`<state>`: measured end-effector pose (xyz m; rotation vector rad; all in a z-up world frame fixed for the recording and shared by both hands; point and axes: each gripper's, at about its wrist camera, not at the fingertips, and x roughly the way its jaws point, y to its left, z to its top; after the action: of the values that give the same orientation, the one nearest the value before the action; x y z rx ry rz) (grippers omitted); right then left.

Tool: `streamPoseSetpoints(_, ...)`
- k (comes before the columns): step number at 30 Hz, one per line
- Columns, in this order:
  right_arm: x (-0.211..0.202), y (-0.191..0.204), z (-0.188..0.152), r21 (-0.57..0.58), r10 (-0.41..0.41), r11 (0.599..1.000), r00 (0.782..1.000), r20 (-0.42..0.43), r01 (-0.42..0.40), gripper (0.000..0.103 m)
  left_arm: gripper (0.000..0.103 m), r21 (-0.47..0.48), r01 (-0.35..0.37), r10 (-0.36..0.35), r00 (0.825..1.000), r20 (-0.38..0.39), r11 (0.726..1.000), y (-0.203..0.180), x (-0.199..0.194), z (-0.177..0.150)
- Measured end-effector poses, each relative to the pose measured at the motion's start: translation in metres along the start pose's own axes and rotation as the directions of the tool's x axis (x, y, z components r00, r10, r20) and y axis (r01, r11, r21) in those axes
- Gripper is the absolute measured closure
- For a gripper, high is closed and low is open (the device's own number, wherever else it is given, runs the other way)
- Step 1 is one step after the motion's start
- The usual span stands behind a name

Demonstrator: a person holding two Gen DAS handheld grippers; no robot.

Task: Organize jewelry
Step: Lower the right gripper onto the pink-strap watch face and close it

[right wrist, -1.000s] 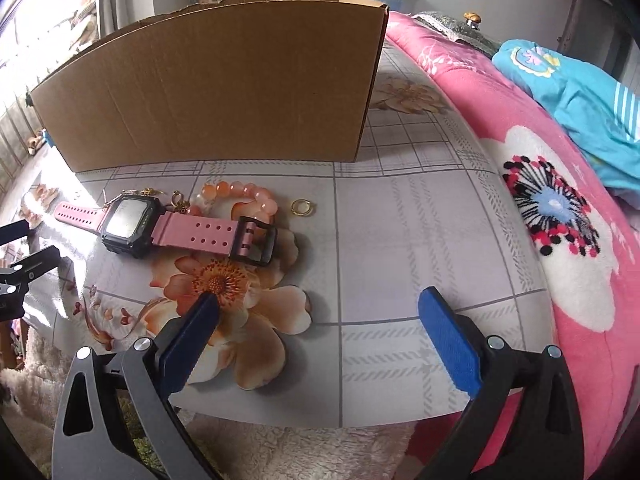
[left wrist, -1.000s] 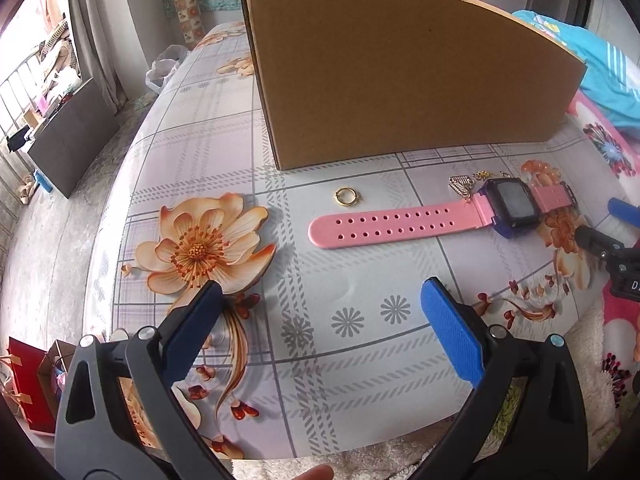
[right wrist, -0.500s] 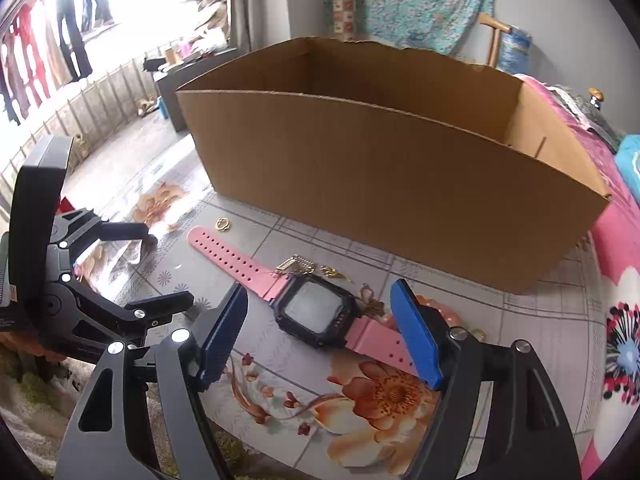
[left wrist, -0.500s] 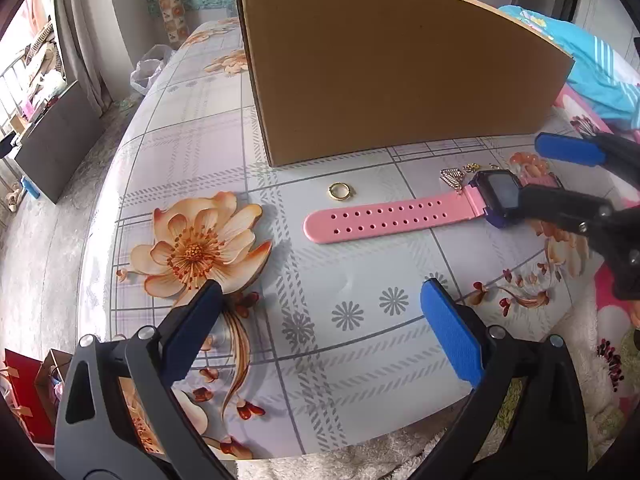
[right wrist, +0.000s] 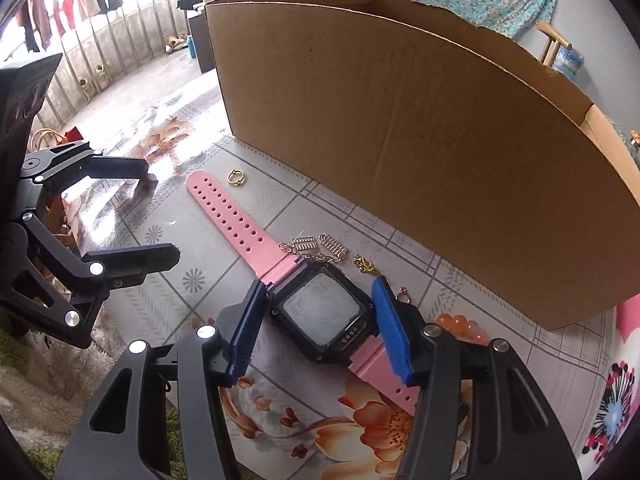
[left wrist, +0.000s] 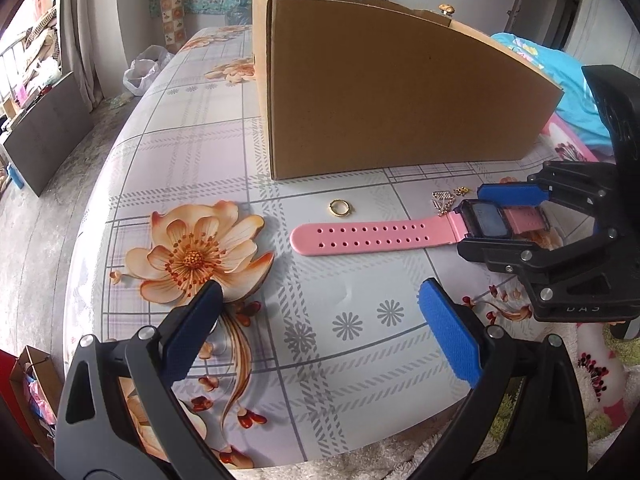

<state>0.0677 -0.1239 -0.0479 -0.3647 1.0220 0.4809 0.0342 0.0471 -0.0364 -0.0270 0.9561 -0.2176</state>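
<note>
From the left wrist camera, the left gripper (left wrist: pixel 316 332) hangs above the flowery table (left wrist: pixel 360 344) with its blue pads wide apart and nothing between them. It looks like it is waiting its turn. The pink watch (left wrist: pixel 400 234) lies flat on the table, its long strap pointing left. A small gold ring (left wrist: pixel 339 207) sits just beside the strap, near the big cardboard box (left wrist: pixel 400 92). The box stands open at the top, likely so the jewelry can go inside. At the right, the right gripper (left wrist: pixel 492 218) reaches around the watch face.

From the right wrist camera, the right gripper (right wrist: pixel 320 328) has one blue pad on each side of the black watch face. Its jaws have just been closing in. The pads sit right at the edges of the face, but I cannot tell if they press on it yet. Grabbing the hard face makes sense, since the strap is floppy. Little gold chain pieces (right wrist: pixel 320 246) lie just behind the watch, and orange beads (right wrist: pixel 460 326) peek out near the right pad.
</note>
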Motion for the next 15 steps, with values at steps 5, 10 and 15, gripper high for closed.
streamPoseSetpoints(5,-0.005,0.004,-0.003,0.017,0.005,1.000,1.000,-0.019,-0.004,0.050,0.019,-0.002,0.003,-0.003,1.000,0.031,1.000,0.007,-0.005,-0.003)
streamPoseSetpoints(10,-0.011,-0.007,-0.007,0.105,0.105,0.989,0.994,-0.029,-0.101,0.050,0.036,0.004,0.044,-0.044,0.997,0.066,0.999,0.011,-0.015,-0.006)
streamPoseSetpoints(15,-0.012,-0.028,-0.012,0.206,0.222,0.955,0.975,-0.027,-0.212,0.050,0.046,0.138,0.029,-0.046,0.991,0.122,0.990,-0.011,-0.028,-0.012)
